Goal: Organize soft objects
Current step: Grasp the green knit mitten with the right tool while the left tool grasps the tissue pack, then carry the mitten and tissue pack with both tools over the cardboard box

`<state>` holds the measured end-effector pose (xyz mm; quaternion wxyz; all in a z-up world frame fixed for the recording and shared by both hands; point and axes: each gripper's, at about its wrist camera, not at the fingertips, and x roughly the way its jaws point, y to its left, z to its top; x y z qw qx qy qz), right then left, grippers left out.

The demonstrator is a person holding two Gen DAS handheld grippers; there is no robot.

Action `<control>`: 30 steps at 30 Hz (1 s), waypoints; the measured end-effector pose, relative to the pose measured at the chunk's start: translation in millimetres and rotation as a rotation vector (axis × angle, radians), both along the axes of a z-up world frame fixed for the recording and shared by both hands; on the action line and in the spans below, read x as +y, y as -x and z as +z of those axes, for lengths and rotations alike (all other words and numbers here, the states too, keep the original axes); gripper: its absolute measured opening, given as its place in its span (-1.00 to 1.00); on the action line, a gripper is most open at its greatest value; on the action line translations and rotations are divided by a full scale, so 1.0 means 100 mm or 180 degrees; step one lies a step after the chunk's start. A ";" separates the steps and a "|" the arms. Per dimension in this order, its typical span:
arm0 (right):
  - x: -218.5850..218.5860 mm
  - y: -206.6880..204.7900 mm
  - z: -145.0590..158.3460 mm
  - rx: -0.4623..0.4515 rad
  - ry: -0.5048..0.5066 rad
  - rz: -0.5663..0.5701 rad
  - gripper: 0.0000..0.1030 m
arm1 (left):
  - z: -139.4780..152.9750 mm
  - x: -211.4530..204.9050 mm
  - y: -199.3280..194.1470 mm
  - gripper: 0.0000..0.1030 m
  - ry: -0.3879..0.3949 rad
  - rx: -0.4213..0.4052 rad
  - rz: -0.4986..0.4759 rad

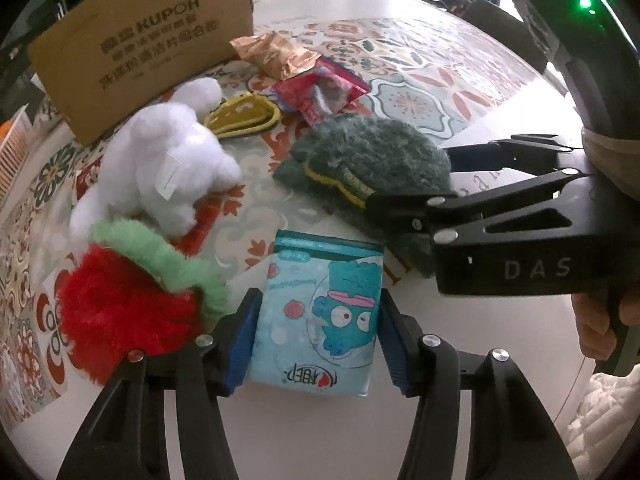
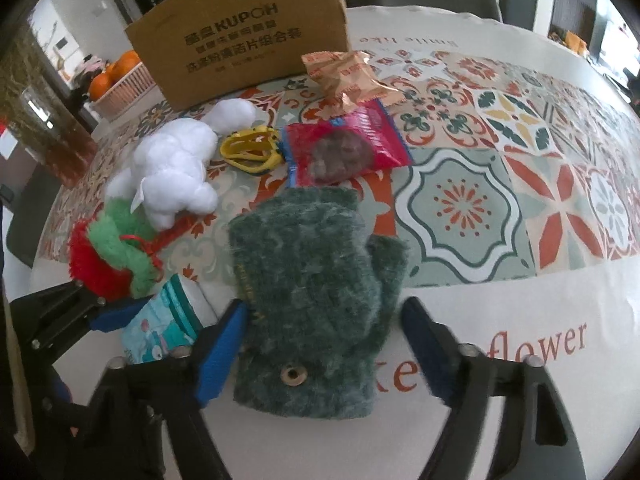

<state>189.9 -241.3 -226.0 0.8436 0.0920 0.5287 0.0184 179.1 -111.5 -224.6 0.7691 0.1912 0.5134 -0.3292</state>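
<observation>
**Both Claws Positioned Over Soft Items**

The left claw [image 1: 316,344] straddles the blue tissue pack [image 1: 320,316], pads at its sides; contact cannot be confirmed. The pack's long axis runs along the fingers. It lies just left of the green mitten [image 2: 316,300]. The right claw [image 2: 324,352] brackets the mitten, right pad clear. Only the right wrist view shows the mitten's snap button [image 2: 291,376].
</observation>
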 end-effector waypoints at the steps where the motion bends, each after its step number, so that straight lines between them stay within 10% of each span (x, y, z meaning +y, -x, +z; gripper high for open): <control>1: 0.00 -0.01 0.00 -0.0003 0.0004 0.0010 0.34 | 0.00 0.00 0.00 0.06 -0.0011 -0.0003 0.0019; 13: -0.04 0.04 0.07 -0.0031 -0.0103 0.0075 -0.46 | 0.03 0.13 -0.04 0.05 0.0225 0.0201 0.0598; 30: -0.04 0.38 0.53 -0.0285 -0.0250 0.0129 -0.57 | 0.58 0.24 0.25 0.05 0.0586 -0.0031 0.1081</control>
